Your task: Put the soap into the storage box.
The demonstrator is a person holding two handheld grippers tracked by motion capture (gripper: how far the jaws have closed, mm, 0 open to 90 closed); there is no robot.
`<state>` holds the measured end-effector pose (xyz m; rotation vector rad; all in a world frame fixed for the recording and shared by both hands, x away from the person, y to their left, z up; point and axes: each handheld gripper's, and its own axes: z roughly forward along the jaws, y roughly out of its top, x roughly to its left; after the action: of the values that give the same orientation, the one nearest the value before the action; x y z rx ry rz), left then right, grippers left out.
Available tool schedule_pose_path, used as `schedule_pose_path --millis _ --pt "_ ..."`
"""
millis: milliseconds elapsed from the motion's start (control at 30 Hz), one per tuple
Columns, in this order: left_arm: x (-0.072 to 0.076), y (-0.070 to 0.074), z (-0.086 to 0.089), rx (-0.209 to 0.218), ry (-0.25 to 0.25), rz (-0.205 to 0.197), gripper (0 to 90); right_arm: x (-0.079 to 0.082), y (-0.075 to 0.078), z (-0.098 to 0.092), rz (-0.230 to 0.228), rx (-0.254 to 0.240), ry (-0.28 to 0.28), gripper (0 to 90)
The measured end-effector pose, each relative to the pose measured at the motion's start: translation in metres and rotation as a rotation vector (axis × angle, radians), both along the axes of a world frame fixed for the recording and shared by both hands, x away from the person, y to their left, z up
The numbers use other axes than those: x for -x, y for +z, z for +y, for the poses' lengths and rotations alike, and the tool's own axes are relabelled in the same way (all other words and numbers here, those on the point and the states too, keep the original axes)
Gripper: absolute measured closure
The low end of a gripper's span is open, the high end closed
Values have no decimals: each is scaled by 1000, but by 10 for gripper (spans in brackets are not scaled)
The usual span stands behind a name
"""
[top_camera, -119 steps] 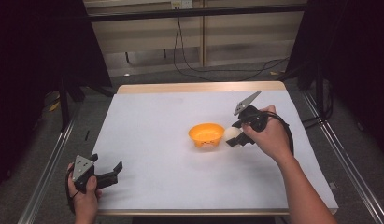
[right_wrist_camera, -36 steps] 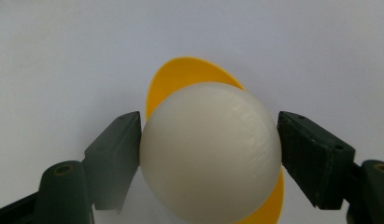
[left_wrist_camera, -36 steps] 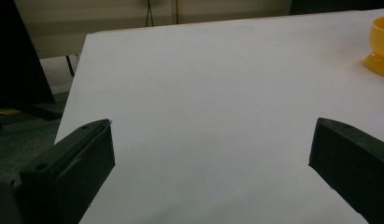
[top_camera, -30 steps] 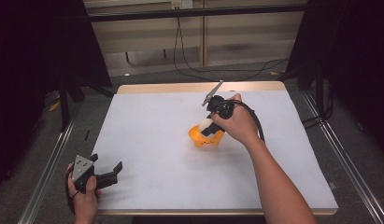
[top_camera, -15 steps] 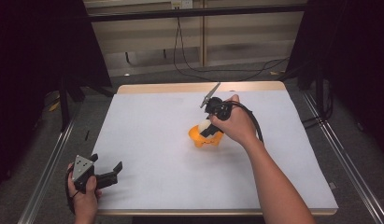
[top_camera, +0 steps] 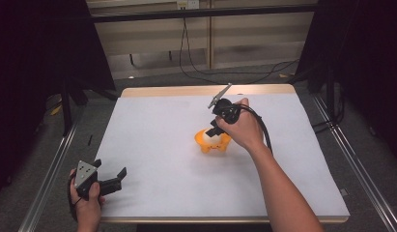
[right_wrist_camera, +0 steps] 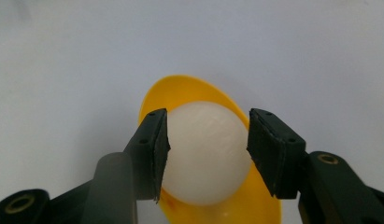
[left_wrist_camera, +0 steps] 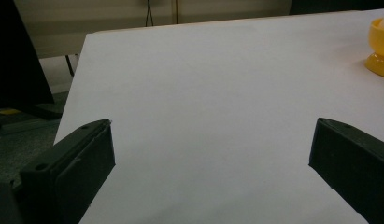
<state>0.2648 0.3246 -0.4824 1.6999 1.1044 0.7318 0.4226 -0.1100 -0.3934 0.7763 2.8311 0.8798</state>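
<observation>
At the near left corner of the table [top_camera: 152, 121], the person's left hand [top_camera: 86, 205] holds the left gripper [top_camera: 116, 178] low over the white surface. Its jaws stand wide apart with nothing between them; in the left gripper view they frame bare white tabletop, and the yellow bowl [left_wrist_camera: 380, 44] sits far off at the upper right edge.

Farther in, a little right of the table's middle, the yellow bowl [top_camera: 211, 142] stands upright on its small foot. Inside it lies a white ball [top_camera: 209, 137], pale and round, taking up most of the hollow.

The right hand [top_camera: 244, 129] reaches in from the near right and holds the right gripper [top_camera: 213, 133] tilted down into the bowl from its far right side. Its jaws have just been closing, with the ball between them. In the right gripper view, both black pads press against the white ball [right_wrist_camera: 206, 151], one on each flank, so the right gripper [right_wrist_camera: 206, 149] has the ball clamped while it rests within the bowl [right_wrist_camera: 180, 88]. The gripper's cable loops back over the wrist toward the right.
</observation>
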Motion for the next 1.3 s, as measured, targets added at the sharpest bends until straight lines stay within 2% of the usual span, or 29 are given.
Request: schedule_pose_path --millis 33,67,267,433,600,733,1000,1300 --pt "0 0 0 0 0 1 0 0 0 0 0 0 0 456" --pt "0 0 0 -2 0 0 0 1 0 1 -7 22 5 445" --pt "0 0 0 -5 -3 1 0 3 -1 -4 7 -11 -7 405" --pt "0 0 0 -8 1 0 0 5 -3 -5 11 -1 -13 369" --pt "0 0 0 -9 3 0 0 9 -1 -11 4 -21 -25 326" --pt "0 0 0 -9 3 0 0 14 -1 -20 -5 -41 -31 250" --pt "0 0 0 -10 4 -1 0 27 -6 -37 -24 -69 -55 22" --pt "1 0 -1 -9 8 -2 0 41 -15 -51 -38 -86 -74 0"
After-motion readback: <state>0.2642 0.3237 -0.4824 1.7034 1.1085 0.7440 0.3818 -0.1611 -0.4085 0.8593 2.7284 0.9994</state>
